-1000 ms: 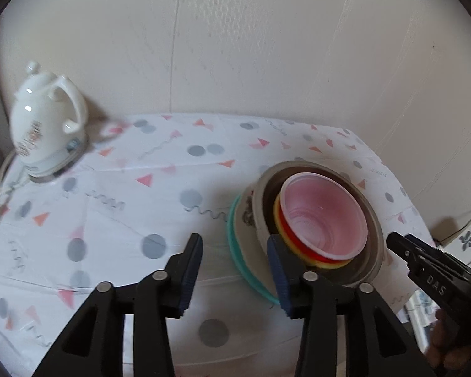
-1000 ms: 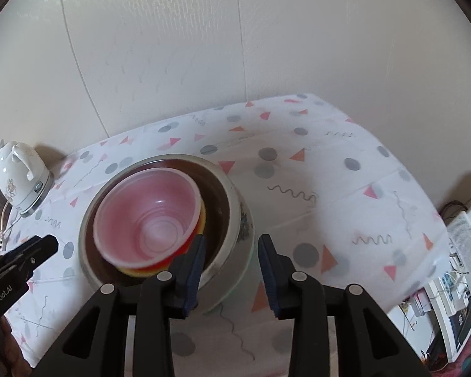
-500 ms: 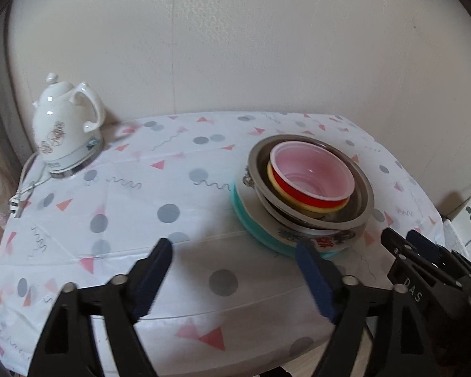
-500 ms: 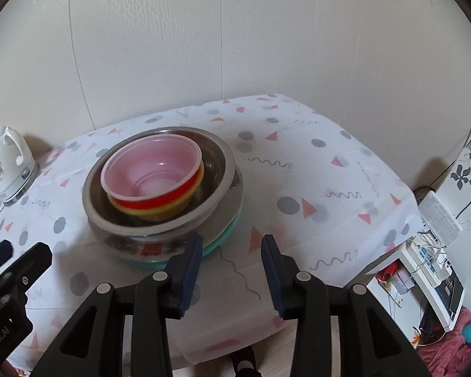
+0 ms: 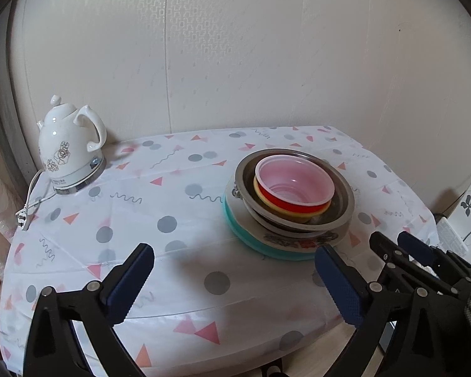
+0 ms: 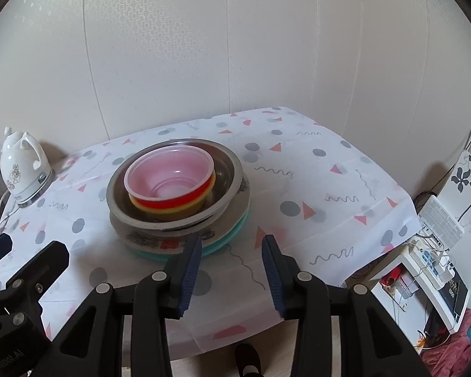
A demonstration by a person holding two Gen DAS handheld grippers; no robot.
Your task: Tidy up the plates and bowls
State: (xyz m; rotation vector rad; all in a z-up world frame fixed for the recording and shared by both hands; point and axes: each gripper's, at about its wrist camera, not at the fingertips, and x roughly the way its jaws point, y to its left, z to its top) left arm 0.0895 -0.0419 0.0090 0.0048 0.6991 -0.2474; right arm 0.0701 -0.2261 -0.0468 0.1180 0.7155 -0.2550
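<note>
One stack of dishes stands on the table: a teal plate [image 5: 251, 242] [image 6: 232, 238] at the bottom, a patterned plate [image 5: 298, 241] on it, a steel bowl [image 5: 339, 204] [image 6: 226, 185], then a yellow and a red bowl with a pink inside [image 5: 293, 182] [image 6: 169, 176] on top. My left gripper [image 5: 232, 270] is wide open and empty, in front of the stack near the table's front edge. My right gripper [image 6: 230, 251] is open and empty, just before the stack's right side. Each gripper shows at the edge of the other view.
A white kettle [image 5: 69, 147] [image 6: 23, 163] with a cord stands at the table's back left. The table [image 5: 172, 220] has a patterned cloth. A wall lies behind. Boxes and cables [image 6: 439, 251] sit on the floor at the right.
Both grippers have pulled back and away from the stack toward the table's front edge. The left jaws have opened much wider; the right jaws opened slightly. The stack stays put.
</note>
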